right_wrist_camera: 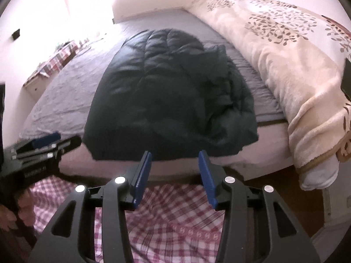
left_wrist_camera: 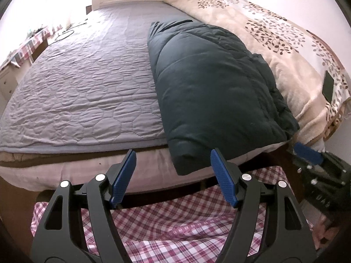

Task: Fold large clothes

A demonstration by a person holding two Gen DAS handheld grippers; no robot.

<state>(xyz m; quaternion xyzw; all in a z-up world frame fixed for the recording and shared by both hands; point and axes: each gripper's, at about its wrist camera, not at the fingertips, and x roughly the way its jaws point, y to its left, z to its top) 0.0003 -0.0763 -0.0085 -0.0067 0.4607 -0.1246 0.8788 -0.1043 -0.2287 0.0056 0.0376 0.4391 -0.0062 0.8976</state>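
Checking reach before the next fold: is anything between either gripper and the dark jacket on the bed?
Nothing visible. The jacket lies on the grey bedspread, its near edge hanging over the mattress side, straight ahead of the open right gripper and the open left gripper. The rolled floral blanket lies off to the side.

Padded cloth, quilted cloth and matt plastic, as we see them.

We see the dark jacket [right_wrist_camera: 166,92] as puffy stitched fabric with a faint sheen; the grey bed cover [left_wrist_camera: 76,81] as matt quilted cloth, finely wrinkled; the leaf-print blanket [left_wrist_camera: 274,43] as soft, fleecy pile. The left gripper [left_wrist_camera: 173,175] has matt black plastic arms, blue textured pads [left_wrist_camera: 221,175] and shiny metal rivets [left_wrist_camera: 101,177]. The checked cloth [right_wrist_camera: 175,223] below looks thin and woven.
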